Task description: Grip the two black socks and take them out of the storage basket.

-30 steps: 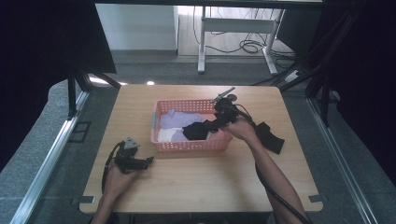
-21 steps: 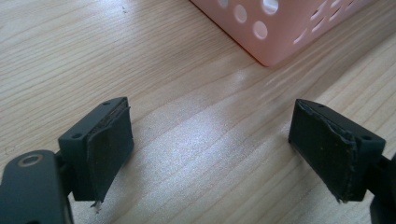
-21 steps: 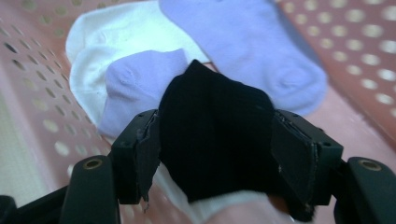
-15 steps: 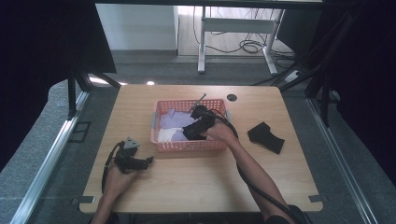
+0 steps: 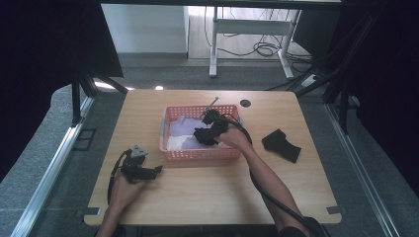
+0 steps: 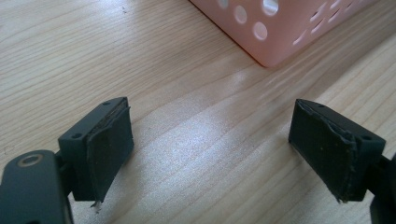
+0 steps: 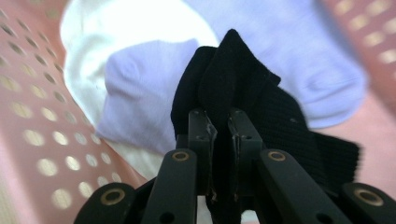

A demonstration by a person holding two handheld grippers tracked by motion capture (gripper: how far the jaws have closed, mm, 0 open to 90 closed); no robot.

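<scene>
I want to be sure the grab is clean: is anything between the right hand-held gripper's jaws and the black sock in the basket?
Nothing visible. The right hand-held gripper has just closed its jaws directly on the black sock, inside the pink basket, with the lavender and white socks lying underneath it.

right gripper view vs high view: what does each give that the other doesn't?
Right gripper view alone: the right gripper's fingers are pinched on a fold of the black sock, having just closed, and round holes dot the basket wall.
High view alone: a second black sock lying on the table right of the basket, and the left gripper resting near the front left.
Both: the pink basket holding lilac and white socks.
</scene>
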